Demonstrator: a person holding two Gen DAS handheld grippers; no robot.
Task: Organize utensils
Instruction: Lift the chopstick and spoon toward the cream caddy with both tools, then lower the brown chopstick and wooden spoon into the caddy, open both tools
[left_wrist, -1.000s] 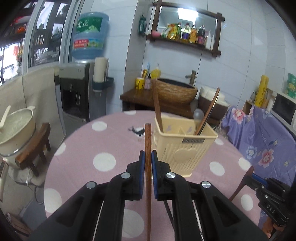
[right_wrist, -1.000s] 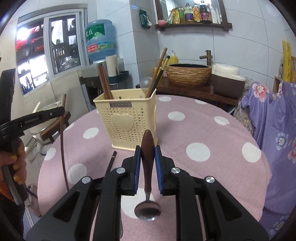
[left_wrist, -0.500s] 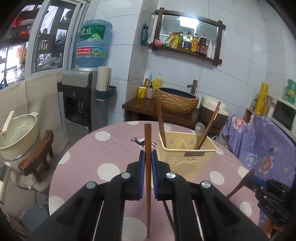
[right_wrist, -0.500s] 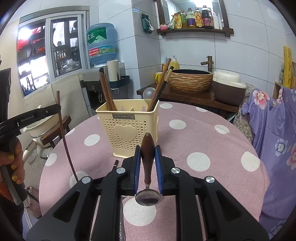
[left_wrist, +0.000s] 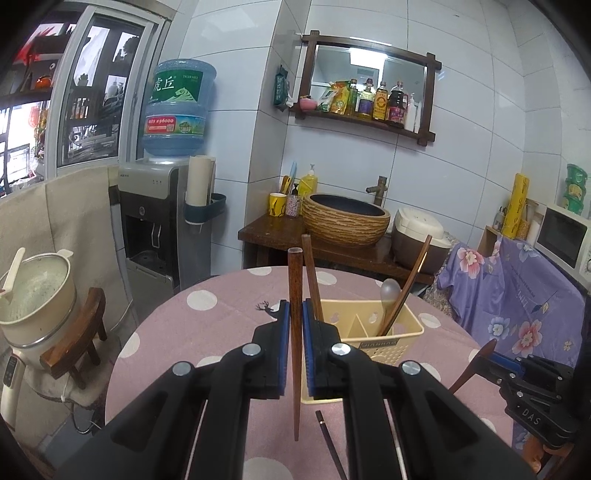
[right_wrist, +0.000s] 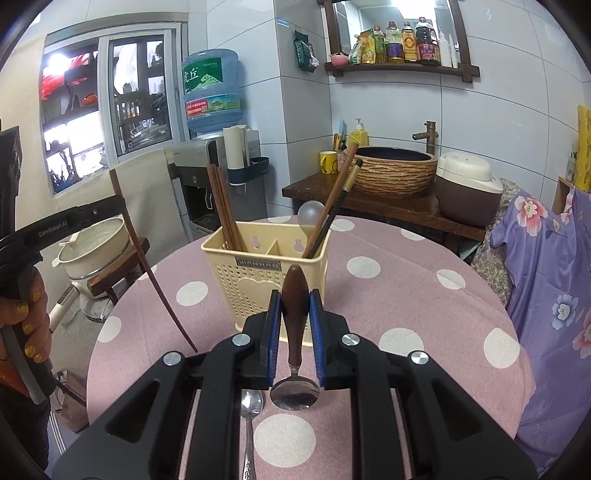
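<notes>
Left tongs (left_wrist: 295, 347): closed on one wooden chopstick (left_wrist: 294, 332), held upright, thick end above the blue pads, thin tip hanging free above the table (left_wrist: 177, 332). In the right wrist view the same chopstick shows at the left, slanting down from those tongs, with a hand (right_wrist: 26, 317) on the grip below.

Right tongs (right_wrist: 294, 332): closed on the brown wooden handle of a spoon (right_wrist: 294, 384), handle up, steel bowl hanging below the pads, clear of the cloth.

Utensil basket (right_wrist: 264, 284): cream plastic, perforated, heart on the front, divided inside. It stands on the table just beyond both tongs. Left compartment (as the right wrist view has it): a bunch of brown chopsticks (right_wrist: 223, 210), upright. Right compartment: two longer sticks (right_wrist: 334, 206), one brown and one dark, leaning right, and a pale round spoon bowl (right_wrist: 310, 214) showing above the rim.

Loose on the table: a steel spoon (right_wrist: 250, 417) lying by the right tongs, its lower handle partly hidden by the frame; a dark thin stick (left_wrist: 330, 443) lying below the left tongs, probably another chopstick, though only part of it shows.

Table: round, pink cloth with white dots.

Behind: water dispenser (left_wrist: 155, 229), woven basin (left_wrist: 345, 221), rice cooker (right_wrist: 467, 188).
</notes>
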